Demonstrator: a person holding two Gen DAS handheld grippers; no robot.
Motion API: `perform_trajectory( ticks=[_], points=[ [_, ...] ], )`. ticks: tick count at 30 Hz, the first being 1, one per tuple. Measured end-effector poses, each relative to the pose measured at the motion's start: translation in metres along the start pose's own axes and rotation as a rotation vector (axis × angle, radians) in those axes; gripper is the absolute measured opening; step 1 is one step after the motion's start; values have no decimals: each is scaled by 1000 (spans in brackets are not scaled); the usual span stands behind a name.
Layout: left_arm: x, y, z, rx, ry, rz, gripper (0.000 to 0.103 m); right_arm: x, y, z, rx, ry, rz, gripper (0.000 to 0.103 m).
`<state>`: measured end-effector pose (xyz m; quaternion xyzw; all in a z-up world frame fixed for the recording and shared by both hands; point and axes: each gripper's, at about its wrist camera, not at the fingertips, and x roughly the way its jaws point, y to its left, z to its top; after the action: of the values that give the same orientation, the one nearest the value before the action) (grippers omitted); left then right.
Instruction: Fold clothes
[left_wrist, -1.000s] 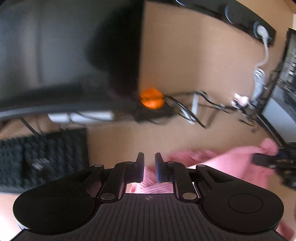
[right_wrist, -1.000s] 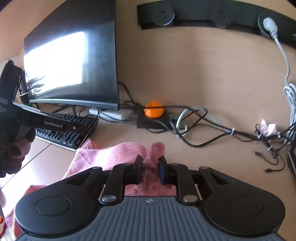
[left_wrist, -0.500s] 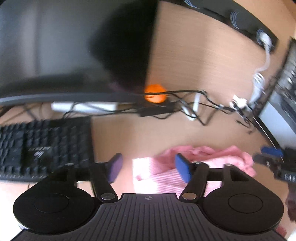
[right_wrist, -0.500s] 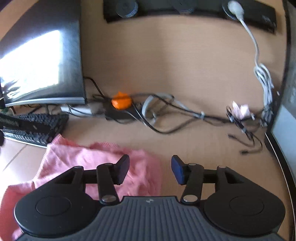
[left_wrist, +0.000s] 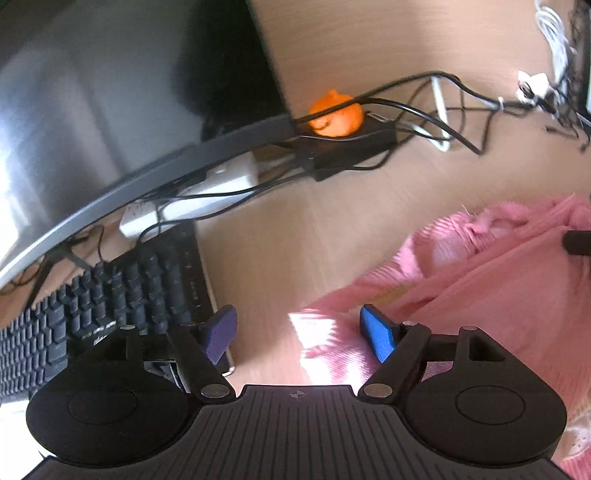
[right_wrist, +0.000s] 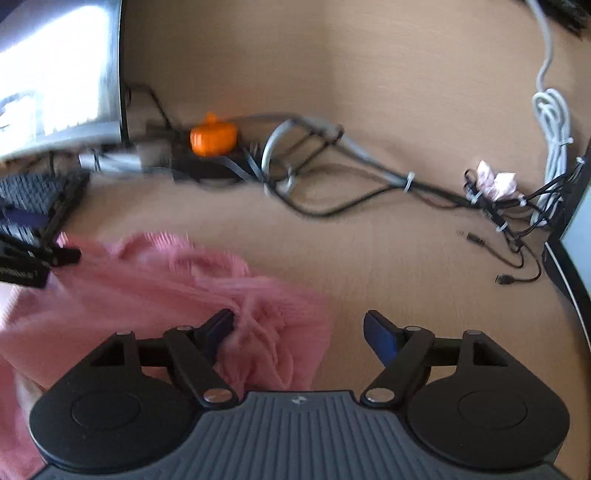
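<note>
A pink ribbed garment lies bunched on the wooden desk; in the right wrist view it fills the lower left. My left gripper is open and empty, its blue pads wide apart over the garment's left edge. My right gripper is open, with a bunched part of the garment lying against its left finger and not clamped. The other gripper shows as a dark shape at the edge of each view.
A dark monitor stands at the back left over a black keyboard. An orange pumpkin figure sits on a black box among tangled cables. A second screen's edge is at the right.
Both grippers were shut on the pink garment a second ago; both have opened and let it drop onto the desk. Both views have shifted.
</note>
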<state>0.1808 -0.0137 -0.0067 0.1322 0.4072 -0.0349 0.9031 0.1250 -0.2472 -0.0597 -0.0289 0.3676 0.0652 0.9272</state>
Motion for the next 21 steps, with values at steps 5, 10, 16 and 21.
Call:
perform_trajectory(
  ticks=[5,10,16,21],
  points=[
    [-21,14,8,-35,-18,-141,91,-16,-10,9,-21,-76,-48,83],
    [-7,-20,-5,159,-5,-76,93,33,-11,5,-83,69,-140,88],
    [-29,20,-19,-17,9,-209,92,2,-15,6,-107,4,-139,91],
    [-62,61,-61,-139,87,-462,92,-61,-23,-12,-40,-3,-27,91]
  ],
)
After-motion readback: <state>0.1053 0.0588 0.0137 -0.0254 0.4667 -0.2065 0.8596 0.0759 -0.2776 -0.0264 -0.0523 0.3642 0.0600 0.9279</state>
